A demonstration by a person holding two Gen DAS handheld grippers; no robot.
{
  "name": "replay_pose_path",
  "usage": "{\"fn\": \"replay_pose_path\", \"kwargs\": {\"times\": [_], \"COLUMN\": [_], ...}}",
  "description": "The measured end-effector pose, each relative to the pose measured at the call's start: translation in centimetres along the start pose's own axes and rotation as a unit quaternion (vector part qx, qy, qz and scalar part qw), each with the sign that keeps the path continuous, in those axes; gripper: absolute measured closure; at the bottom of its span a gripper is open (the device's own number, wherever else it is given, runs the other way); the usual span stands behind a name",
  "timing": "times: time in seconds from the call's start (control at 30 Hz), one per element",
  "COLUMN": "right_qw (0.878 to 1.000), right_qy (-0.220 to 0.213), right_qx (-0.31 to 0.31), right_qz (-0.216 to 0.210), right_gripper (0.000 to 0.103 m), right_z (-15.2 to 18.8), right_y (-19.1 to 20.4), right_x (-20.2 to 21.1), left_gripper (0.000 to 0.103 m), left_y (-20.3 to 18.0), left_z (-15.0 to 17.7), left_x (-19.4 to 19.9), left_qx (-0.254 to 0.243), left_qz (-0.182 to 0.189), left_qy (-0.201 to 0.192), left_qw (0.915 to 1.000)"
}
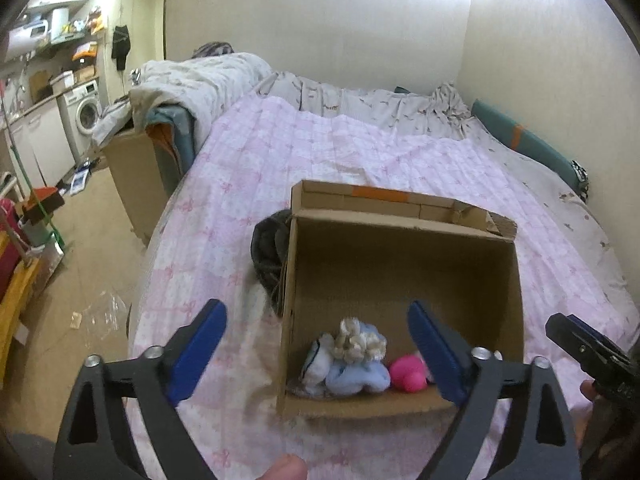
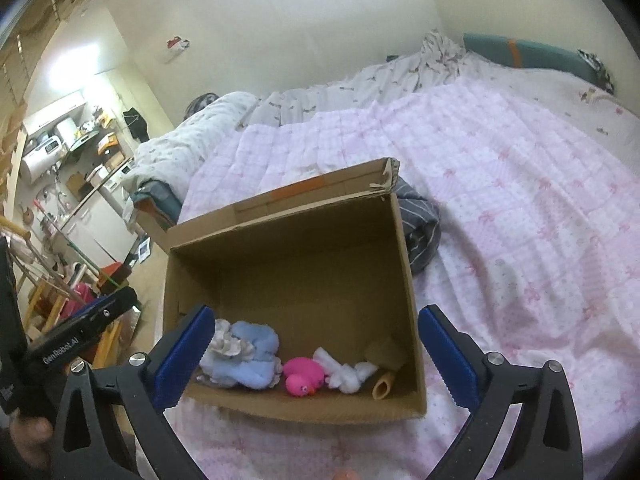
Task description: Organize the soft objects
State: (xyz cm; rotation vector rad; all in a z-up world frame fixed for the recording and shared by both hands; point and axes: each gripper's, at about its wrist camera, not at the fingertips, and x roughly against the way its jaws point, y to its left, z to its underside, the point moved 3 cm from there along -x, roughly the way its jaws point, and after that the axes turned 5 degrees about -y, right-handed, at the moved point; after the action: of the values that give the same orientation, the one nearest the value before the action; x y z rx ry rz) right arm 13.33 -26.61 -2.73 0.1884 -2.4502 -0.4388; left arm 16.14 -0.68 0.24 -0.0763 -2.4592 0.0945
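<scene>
Two grippers, both w/ jaws wide apart and nothing between them, hang over a cardboard box (image 1: 400,264) (image 2: 296,264) on a bed w/ a pink quilt (image 1: 320,152) (image 2: 520,200). Left gripper (image 1: 318,350) straddles the box's near left corner; right gripper (image 2: 314,354) spans the box's near wall.

Box contents, all along the near wall, L to R in right wrist view: blue-and-cream soft toy (image 2: 244,356) (image 1: 358,364) in the near left corner; pink rubber duck (image 2: 303,378) (image 1: 408,372) just beside it; white soft item (image 2: 346,372) touching the duck; tan tube-shaped piece (image 2: 383,386) near the right wall. In left wrist view a white-and-blue soft item (image 1: 318,364) sits at the toy's left. Rest of box floor bare; far flap stands up, w/ orange tape (image 1: 380,193) (image 2: 298,188).

Outside the box: dark striped cloth (image 2: 420,232) (image 1: 270,252) on the quilt, touching the box's outer side wall near the far corner.

Bkgd: crumpled grey bedding (image 1: 360,100) at the bed's far edge; washing machine (image 1: 82,114) far left.
</scene>
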Motion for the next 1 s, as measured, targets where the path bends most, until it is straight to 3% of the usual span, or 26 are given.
{"fn": "replay_pose_path", "kwargs": {"times": [0.5,0.67,0.83,1.0], "right_qw": [0.999,0.998,0.996,0.995], "right_qy": [0.017,0.024,0.025,0.023], "right_qx": [0.046,0.054,0.074,0.085], "right_qz": [0.019,0.024,0.038,0.050], "right_gripper": [0.000,0.000,0.000,0.000], "right_z": [3.6,4.8,5.8,5.8], "right_y": [2.0,2.5,3.3,3.4], "right_x": [3.1,3.5,3.6,3.2], "left_gripper": [0.001,0.001,0.001,0.001], "left_y": [0.5,0.3,-0.4,0.2], "left_z": [4.2,5.9,6.2,6.1], "left_x": [3.7,4.2,3.9,3.5], "left_qx": [-0.021,-0.025,-0.046,-0.033], "left_qz": [-0.015,-0.002,-0.014,-0.011], "left_qy": [0.019,0.032,0.026,0.027], "left_qw": [0.9995,0.9992,0.9985,0.9990]}}
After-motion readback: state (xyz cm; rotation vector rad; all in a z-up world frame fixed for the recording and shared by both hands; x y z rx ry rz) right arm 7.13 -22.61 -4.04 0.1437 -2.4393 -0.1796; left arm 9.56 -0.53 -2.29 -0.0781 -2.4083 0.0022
